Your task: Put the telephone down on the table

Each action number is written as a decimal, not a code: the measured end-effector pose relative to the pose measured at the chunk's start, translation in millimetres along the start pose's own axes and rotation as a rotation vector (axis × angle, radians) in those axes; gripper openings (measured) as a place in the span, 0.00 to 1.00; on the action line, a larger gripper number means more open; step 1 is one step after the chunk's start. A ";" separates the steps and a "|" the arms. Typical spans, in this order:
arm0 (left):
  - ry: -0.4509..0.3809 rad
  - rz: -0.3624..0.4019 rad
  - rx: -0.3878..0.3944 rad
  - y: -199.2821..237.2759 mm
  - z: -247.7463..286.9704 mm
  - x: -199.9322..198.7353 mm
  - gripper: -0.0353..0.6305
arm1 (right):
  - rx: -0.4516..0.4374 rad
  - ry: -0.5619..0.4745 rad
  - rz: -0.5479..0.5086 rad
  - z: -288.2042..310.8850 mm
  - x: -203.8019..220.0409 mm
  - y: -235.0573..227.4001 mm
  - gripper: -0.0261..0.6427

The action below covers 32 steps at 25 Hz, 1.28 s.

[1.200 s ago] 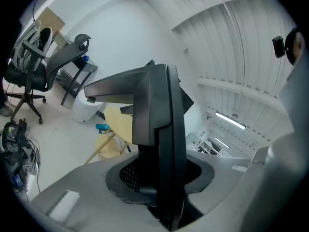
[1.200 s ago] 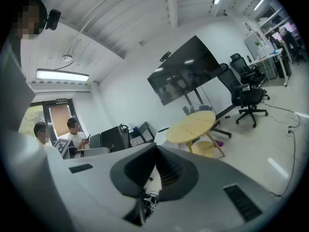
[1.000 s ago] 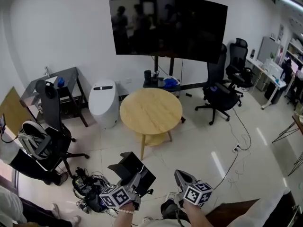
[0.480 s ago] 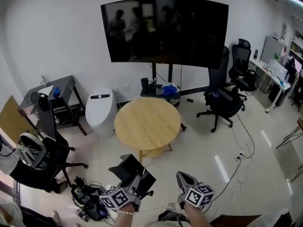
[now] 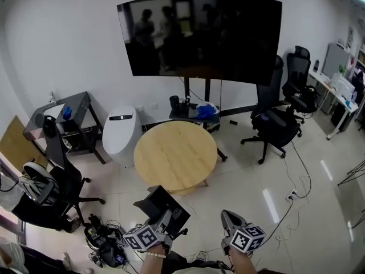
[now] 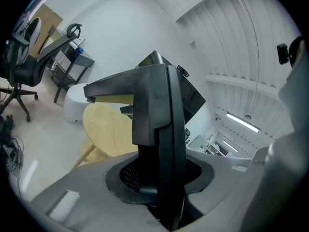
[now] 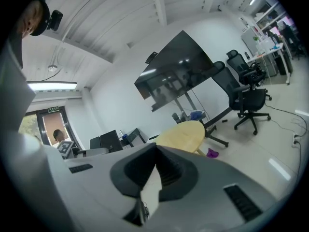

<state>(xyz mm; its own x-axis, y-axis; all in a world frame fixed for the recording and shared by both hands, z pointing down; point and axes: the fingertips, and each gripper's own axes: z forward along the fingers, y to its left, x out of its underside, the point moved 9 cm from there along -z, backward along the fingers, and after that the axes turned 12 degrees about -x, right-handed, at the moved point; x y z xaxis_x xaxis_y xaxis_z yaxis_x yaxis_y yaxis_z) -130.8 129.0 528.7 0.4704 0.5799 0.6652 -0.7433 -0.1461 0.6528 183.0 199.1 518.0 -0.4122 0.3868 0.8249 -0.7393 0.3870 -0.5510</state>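
While the left gripper's [image 5: 166, 220] jaws pinch the telephone [image 6: 157, 110], the right gripper's [image 7: 154, 146] jaws are pressed together.

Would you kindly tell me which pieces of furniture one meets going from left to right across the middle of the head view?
grey side table → white rounded unit → round wooden table → black office chair

White wall [image 5: 63, 39] at top behind a large dark curved screen [image 5: 199, 36]; glossy pale tiled floor [image 5: 256, 176] below — black swivel office chairs [image 5: 275, 124] right, grey metal desk [image 5: 82, 99] left.
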 end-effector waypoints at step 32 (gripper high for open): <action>0.135 -0.006 -0.003 50.3 165.7 -76.0 0.30 | -0.008 0.084 -0.018 174.2 -74.5 -70.7 0.05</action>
<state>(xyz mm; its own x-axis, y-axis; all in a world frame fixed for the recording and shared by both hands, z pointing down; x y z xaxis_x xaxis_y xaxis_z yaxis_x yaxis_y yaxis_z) -125.1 -55.2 571.0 0.4062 0.6835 0.6065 -0.7421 -0.1405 0.6554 173.2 -2.8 517.5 -0.3528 0.4484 0.8212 -0.7416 0.4012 -0.5377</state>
